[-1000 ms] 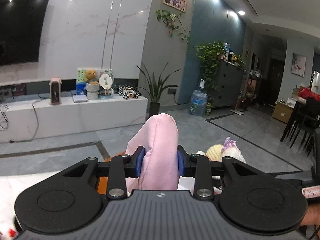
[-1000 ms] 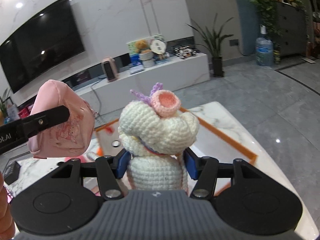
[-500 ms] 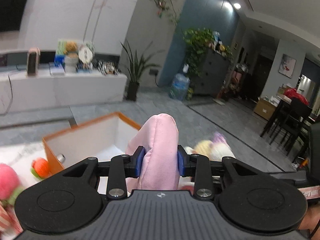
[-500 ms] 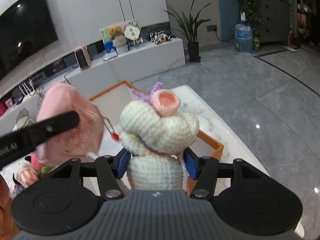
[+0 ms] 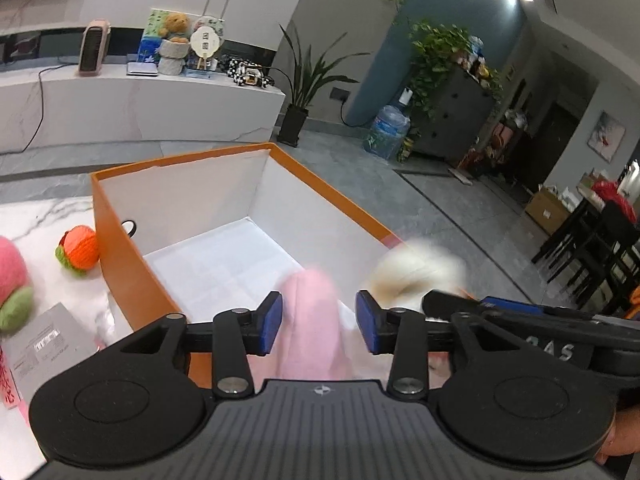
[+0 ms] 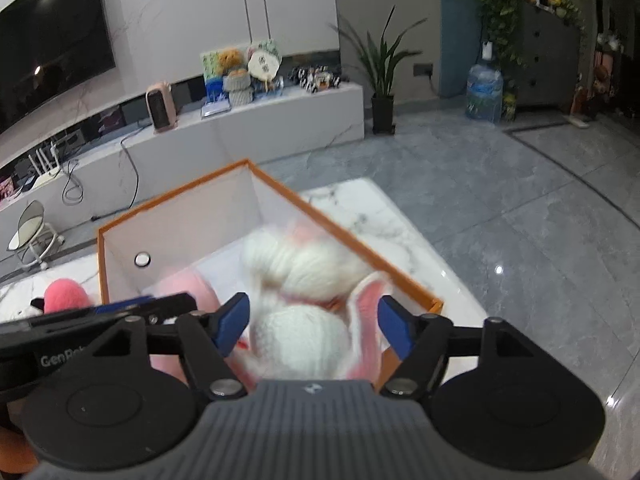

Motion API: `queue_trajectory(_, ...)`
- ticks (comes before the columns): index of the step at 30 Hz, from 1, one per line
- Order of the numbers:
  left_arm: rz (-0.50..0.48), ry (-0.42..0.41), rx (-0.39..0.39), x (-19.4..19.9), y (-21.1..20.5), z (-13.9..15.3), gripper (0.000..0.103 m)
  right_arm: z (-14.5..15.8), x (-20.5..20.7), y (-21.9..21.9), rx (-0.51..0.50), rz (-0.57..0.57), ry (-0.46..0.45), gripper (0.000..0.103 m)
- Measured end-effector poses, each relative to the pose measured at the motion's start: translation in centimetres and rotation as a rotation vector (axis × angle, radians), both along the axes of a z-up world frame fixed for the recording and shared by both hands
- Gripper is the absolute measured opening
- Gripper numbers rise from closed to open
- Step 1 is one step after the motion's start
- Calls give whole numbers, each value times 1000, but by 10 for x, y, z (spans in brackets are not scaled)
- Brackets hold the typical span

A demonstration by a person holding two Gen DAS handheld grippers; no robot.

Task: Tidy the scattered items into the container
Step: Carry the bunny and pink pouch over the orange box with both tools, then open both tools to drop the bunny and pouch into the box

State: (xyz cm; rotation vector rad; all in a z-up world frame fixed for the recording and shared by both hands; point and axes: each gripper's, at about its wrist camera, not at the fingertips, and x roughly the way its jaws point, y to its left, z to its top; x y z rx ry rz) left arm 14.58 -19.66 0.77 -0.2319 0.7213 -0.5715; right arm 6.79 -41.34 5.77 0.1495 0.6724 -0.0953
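Your left claw [image 5: 319,322] has just been opening: both blue pads stand clear of the pink pouch [image 5: 312,320], which sits blurred between them, over the near end of the orange box [image 5: 120,256]. Your right claw [image 6: 312,326] has also just been opening; the white crochet doll [image 6: 304,300] is between its pads w/ a gap each side, blurred, over the box's near right corner. In the right wrist view the pouch shows just left of the doll, inside the box walls.

In the way: the two claws crowd each other. The right one's finger crosses just beside your left claw's right pad in the left wrist view, and the left one's finger lies across the lower left of the right wrist view.

Around the box, on the table [image 5: 44,216] to its left: 1 orange crochet fruit [image 5: 78,247] w/ green leaves, close to the box wall; 1 pink plush [image 5: 12,276] w/ green base at the frame edge; 1 grey card [image 5: 48,340] lying flat. The box is white inside, floor bare at the far end, w/ 1 round hole in the left wall.

Table top is white marble w/ grey veins. Room: grey tile floor, long white TV bench [image 6: 256,128] w/ a dark TV [image 6: 48,40] above it, 1 pink heater [image 6: 161,107], 1 teddy [image 5: 176,26], 1 potted plant [image 6: 382,80] on the floor, 1 water jug [image 6: 484,92], a grey cabinet w/ trailing greenery, dark dining chairs far right.
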Motion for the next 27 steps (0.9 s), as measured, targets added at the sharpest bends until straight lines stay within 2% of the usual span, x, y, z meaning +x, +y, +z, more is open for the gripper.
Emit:
queue_trajectory(1,6,5,-18,1,4,0,70,1,-1,-1,-1,-5,-9,74)
queue_trajectory(3,15,9,-43,3,8,0,78,2,-2,-2,7,-11,-17,74)
queue_trajectory(7,17,-4,-67,4,12,5,84,3,-1,-1,10,-7,-21,74)
queue_trajectory(18,0,-47,-82,-4,16,15,85,7,-2,4,12,1,-33,74)
queue_trajectory(27,27,-88,-74,-18,47,32,85,14,-5,18,23,38,-73,74)
